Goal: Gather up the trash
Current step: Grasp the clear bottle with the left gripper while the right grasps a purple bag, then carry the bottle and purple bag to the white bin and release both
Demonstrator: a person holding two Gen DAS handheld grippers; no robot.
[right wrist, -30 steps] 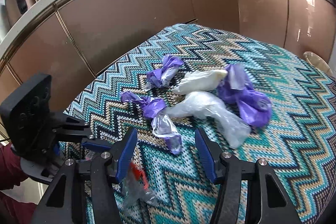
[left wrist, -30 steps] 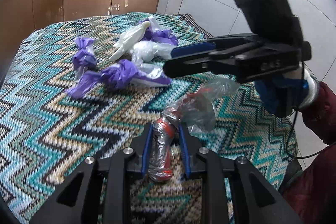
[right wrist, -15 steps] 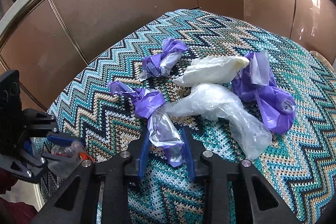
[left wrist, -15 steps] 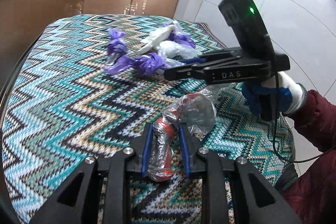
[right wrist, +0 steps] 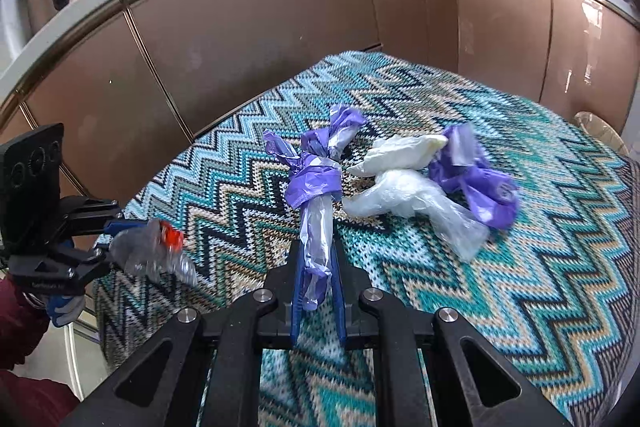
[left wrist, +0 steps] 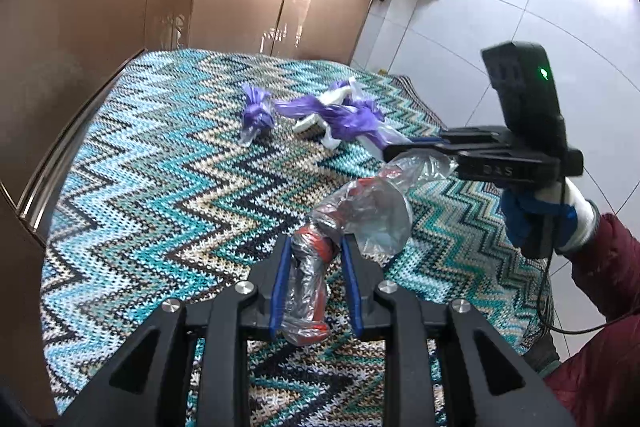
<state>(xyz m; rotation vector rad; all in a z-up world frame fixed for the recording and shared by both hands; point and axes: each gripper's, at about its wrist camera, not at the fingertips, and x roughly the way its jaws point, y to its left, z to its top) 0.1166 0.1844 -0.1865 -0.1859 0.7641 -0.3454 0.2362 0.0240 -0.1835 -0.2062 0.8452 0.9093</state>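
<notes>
My left gripper is shut on a crumpled clear wrapper with red print, held above the zigzag cloth. That left gripper and its wrapper show at the left of the right wrist view. The jaws of my right gripper are closing, and the pads press on the clear tail of a purple-and-clear plastic twist, lifted off the cloth. In the left wrist view the right gripper holds that twist. A small purple wad, a white bag, a clear bag and a purple bag lie on the cloth.
The table with the zigzag knitted cloth stands close to glossy brown cabinets along its far and left sides. White tiled floor lies to the right. A person's dark red sleeve is at the right edge.
My right gripper came down over the purple-and-clear twist, closed on it and raised it from the cloth. My left gripper rose and pulled back with the red-printed wrapper.
</notes>
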